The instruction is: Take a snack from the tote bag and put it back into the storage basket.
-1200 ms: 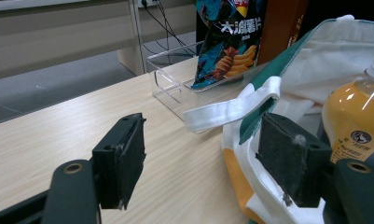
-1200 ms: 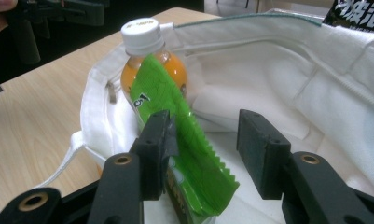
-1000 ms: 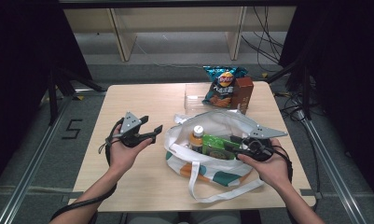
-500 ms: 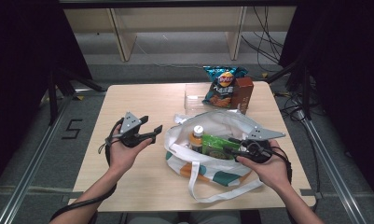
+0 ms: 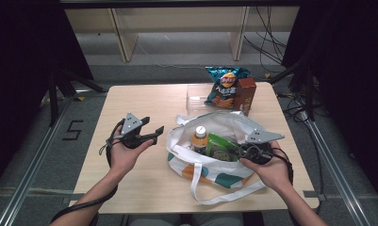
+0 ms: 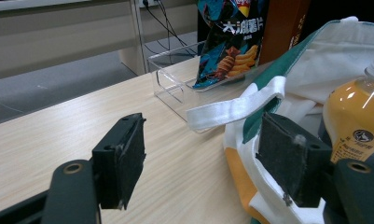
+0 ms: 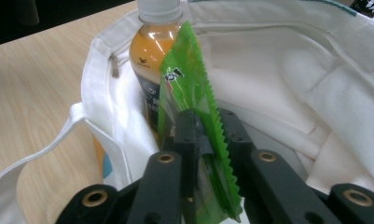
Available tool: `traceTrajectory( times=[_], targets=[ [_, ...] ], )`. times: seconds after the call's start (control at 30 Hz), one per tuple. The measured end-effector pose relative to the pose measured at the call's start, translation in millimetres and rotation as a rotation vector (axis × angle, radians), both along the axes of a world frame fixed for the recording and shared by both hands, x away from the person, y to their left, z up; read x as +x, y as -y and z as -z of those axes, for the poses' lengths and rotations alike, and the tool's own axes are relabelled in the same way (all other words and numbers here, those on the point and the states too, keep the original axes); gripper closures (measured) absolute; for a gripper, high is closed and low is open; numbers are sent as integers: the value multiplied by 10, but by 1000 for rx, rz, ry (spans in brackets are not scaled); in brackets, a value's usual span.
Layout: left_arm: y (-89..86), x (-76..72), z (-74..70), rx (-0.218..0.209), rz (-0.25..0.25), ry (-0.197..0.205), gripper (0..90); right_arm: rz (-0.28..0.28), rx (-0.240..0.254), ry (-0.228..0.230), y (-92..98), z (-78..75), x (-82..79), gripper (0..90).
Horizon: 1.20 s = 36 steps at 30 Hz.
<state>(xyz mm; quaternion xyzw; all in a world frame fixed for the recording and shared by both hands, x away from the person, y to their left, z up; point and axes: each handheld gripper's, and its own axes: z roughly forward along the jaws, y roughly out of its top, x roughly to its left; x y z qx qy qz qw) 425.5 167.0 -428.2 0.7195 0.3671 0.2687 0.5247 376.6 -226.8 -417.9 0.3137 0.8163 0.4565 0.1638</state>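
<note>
**Right gripper pinches the green packet**

Right gripper point(image 5: 243, 151), right of centre in the high view, has just been closing, its jaws now clamped on the green snack packet point(image 5: 219, 148) inside the tote bag point(image 5: 224, 175). Left gripper point(image 5: 151, 135) hovers apart, empty.

Left gripper view: a bag strap point(image 6: 236, 108) crosses mid-frame, with a clear box point(image 6: 175, 84) and a chips bag point(image 6: 229, 39) above.

Right gripper view: the light, crinkly, slippery packet point(image 7: 191, 88) looks best held by its serrated edge; the bottle point(image 7: 152, 51) crowds it at upper left.

Matt pale wood-grain bench point(image 5: 149, 188). Soft white cloth tote bag point(image 7: 287, 70). Glossy, crinkly green plastic packet point(image 7: 189, 79). Smooth clear plastic bottle point(image 7: 149, 51). Shiny foil chip bag point(image 6: 231, 37). Transparent hard plastic box point(image 6: 175, 84).
</note>
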Motion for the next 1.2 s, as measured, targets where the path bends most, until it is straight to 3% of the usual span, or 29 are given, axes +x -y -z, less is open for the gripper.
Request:
traceTrajectory(
  times=[0.13,0.3,0.37,0.43,0.47,0.5,0.67,0.73,0.77,0.8,0.87,0.9,0.97,1.03,1.13,1.2],
  targets=[
    [-1,-1,-2,0,-1,-1,309,29,0,2,1,-5,-17,887],
    [-1,-1,1,0,-1,0,309,28,-23,71,7,-4,12,900],
    [-2,-1,-1,0,-1,0,309,26,-38,46,0,-28,-12,900],
    [-5,1,-2,1,-1,1,309,29,-38,48,-6,-43,-20,900],
    [-5,1,-1,-1,-3,1,309,24,-44,78,4,-51,-6,900],
    [-6,2,-1,-2,-3,1,309,26,-45,61,8,-70,-20,900],
    [-4,2,0,-1,-3,1,309,39,-30,133,60,-168,-25,900],
    [2,7,6,-7,2,2,309,30,-28,141,79,-204,-26,900],
    [4,5,5,-7,1,2,309,50,-11,108,77,-214,-52,900],
    [2,-2,-1,-1,-3,-1,309,50,-10,148,83,-217,-34,900],
    [-1,-1,-5,-1,-4,1,309,57,-1,126,77,-239,-57,900],
    [-2,0,-4,-4,-6,2,309,56,-2,147,78,-245,-48,900],
    [-8,2,-3,-4,-6,2,309,45,-10,140,84,-269,-47,900],
    [-11,5,0,-3,-6,1,309,46,-11,175,87,-283,-35,900],
    [-9,12,7,-10,-3,2,309,56,2,162,92,-328,-50,900],
    [-9,12,7,-8,-3,3,310,52,-5,187,110,-365,-34,900]
  ],
)
